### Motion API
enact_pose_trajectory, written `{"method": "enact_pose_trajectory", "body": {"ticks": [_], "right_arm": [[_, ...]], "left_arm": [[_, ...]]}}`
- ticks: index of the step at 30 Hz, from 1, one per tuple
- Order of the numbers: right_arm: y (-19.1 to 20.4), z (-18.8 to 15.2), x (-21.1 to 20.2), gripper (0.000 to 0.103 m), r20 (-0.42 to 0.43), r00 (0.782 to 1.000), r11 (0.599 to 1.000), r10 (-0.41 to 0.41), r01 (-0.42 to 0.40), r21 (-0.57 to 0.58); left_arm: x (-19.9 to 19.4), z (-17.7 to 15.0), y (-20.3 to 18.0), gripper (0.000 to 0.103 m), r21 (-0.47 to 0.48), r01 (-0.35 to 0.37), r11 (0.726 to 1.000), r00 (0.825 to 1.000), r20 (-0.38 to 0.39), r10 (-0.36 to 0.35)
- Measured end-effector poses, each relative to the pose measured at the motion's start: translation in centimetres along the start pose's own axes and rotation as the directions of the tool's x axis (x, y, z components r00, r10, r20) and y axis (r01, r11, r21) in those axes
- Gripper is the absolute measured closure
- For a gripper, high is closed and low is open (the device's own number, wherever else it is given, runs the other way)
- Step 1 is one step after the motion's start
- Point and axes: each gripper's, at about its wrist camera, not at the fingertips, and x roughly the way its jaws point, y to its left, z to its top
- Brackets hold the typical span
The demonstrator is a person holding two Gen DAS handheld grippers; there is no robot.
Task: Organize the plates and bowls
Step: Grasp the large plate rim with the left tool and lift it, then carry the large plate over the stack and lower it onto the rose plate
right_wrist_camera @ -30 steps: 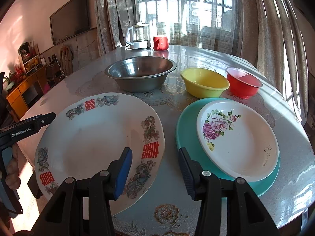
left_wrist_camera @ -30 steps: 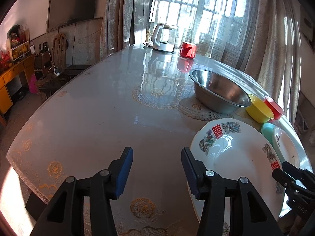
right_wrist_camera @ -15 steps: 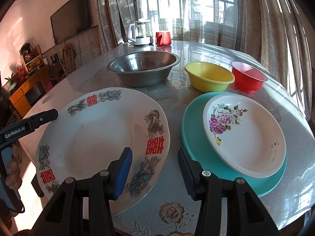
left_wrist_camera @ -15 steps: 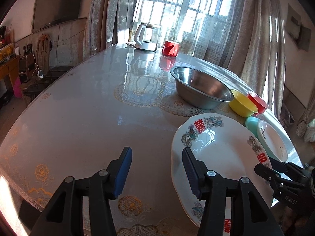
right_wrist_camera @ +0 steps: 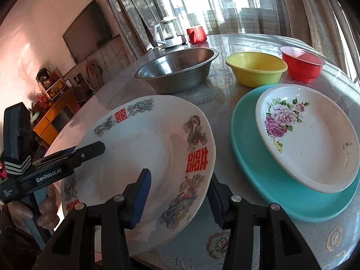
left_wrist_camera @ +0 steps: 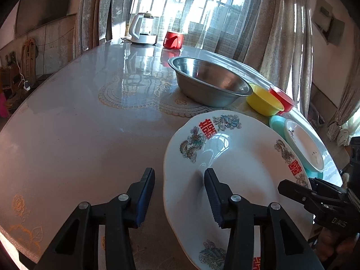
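A large white plate, scalloped at the rim and painted with red double-happiness characters, dragons and phoenixes, lies at the near edge of the table, its near rim overhanging that edge. The left gripper has its jaws apart astride the plate's left rim, one blue-padded finger over the bare tabletop and the other above the plate's well; whether either pad touches the plate cannot be told. The right gripper is likewise spread, its jaws either side of the plate's right rim. Just to the right of the plate a smaller white plate with pink roses sits inside a teal plate, near the table's right edge. Beyond them stand a steel bowl, a yellow bowl and a red bowl in a row. At the far edge are a white kettle and a red cup.
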Motion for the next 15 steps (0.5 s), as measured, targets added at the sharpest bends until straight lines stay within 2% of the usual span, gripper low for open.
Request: {"method": "enact_pose_trajectory", "body": {"ticks": [2, 4, 9, 12, 15], "right_arm": [[0.3, 0.0, 0.1, 0.054, 0.009, 1.0, 1.0, -0.009, 0.009, -0.023], [0.8, -0.1, 0.3, 0.057, 0.008, 1.0, 0.999, -0.013, 0.013, -0.05], [0.5, 0.0, 0.3, 0.063, 0.008, 1.0, 0.999, -0.025, 0.025, -0.04], [0.7, -0.1, 0.2, 0.063, 0.008, 0.999, 0.997, -0.043, 0.043, -0.066], [0.8, -0.2, -0.3, 0.063, 0.027, 0.998, 0.993, -0.065, 0.067, -0.094]], "left_arm": [[0.0, -0.1, -0.5, 0.063, 0.018, 0.028, 0.999, 1.0, -0.004, -0.028], [-0.1, -0.3, -0.9, 0.064, 0.04, 0.0, 0.999, 1.0, 0.001, 0.0], [-0.5, -0.1, -0.7, 0.064, 0.014, 0.008, 1.0, 1.0, 0.0, -0.008], [-0.6, -0.4, -1.3, 0.064, 0.056, -0.015, 0.998, 1.0, 0.009, 0.015], [-1.2, -0.5, -1.4, 0.064, 0.061, 0.008, 0.998, 1.0, 0.025, -0.009]]}}
